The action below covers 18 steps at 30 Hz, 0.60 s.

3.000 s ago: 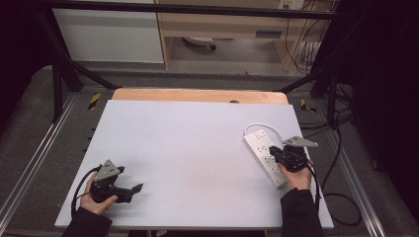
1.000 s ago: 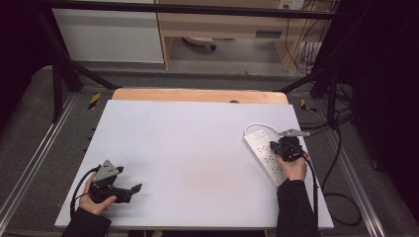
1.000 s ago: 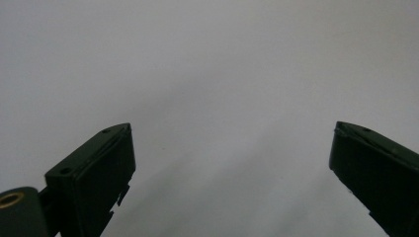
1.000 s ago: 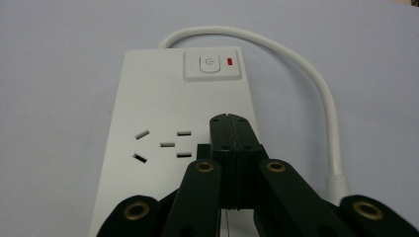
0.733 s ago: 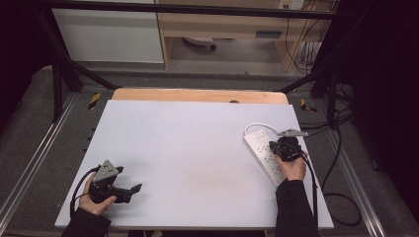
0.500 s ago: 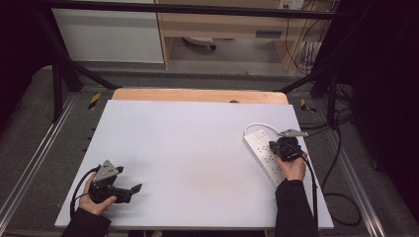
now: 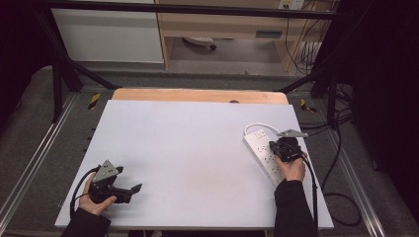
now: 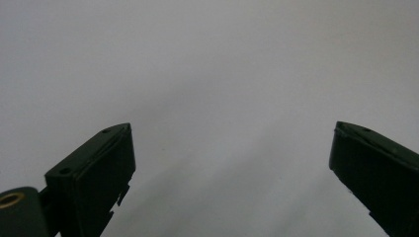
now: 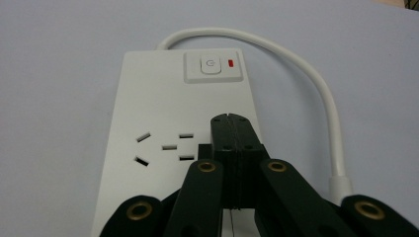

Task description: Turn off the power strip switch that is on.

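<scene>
A white power strip (image 7: 263,152) lay on the right side of the table (image 7: 188,148), with its white cord (image 9: 316,84) curling off from the far end. The right tongs (image 9: 231,120) were pressed tight together with nothing between them. Their tip pointed down at the strip, in the bare spot between the plug holes (image 9: 165,147) and the power button (image 9: 211,65). I could not tell if the tip was touching the strip or was just above it.

The small light (image 9: 230,62) beside the button glowed red, so the strip looked switched on. The tip had not reached the button yet. It looked as if the job was to push that button with the closed tip. If so, the getting-ready part was done: the tongs were shut and lined up with the strip. What was left was to slide the tip a little farther along and press down on the button.

The left tongs (image 8: 232,148) were far away, near the front left corner of the table. They were spread wide and held nothing. They had only the bare white table under them, so they seemed to have no part in the job.
</scene>
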{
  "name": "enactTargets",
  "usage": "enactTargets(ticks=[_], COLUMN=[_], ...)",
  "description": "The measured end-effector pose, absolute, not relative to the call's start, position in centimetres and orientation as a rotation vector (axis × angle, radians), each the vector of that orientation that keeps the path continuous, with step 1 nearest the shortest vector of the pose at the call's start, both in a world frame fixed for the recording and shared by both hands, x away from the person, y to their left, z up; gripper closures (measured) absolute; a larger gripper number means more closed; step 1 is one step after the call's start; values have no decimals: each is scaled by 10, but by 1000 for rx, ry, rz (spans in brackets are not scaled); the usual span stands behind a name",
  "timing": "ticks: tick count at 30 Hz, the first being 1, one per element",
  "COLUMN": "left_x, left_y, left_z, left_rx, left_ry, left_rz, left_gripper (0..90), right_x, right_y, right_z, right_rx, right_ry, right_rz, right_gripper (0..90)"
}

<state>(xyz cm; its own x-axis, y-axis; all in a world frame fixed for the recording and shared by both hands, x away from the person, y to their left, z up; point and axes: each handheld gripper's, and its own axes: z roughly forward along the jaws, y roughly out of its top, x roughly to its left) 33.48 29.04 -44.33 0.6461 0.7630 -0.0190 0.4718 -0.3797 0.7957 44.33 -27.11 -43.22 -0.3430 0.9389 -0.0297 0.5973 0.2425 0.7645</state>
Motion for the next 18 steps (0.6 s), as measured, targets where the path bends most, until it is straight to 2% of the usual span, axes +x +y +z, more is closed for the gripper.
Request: enactTargets(ticks=[18], left_x=[335], left_y=[290], left_z=[-443], left_rx=[2049], left_ry=[957], left_rz=[455], left_gripper=[34], right_x=[441], right_y=[-274], right_z=[-434], right_rx=[1413], right_ry=[2025], right_rz=[936], right_gripper=[900])
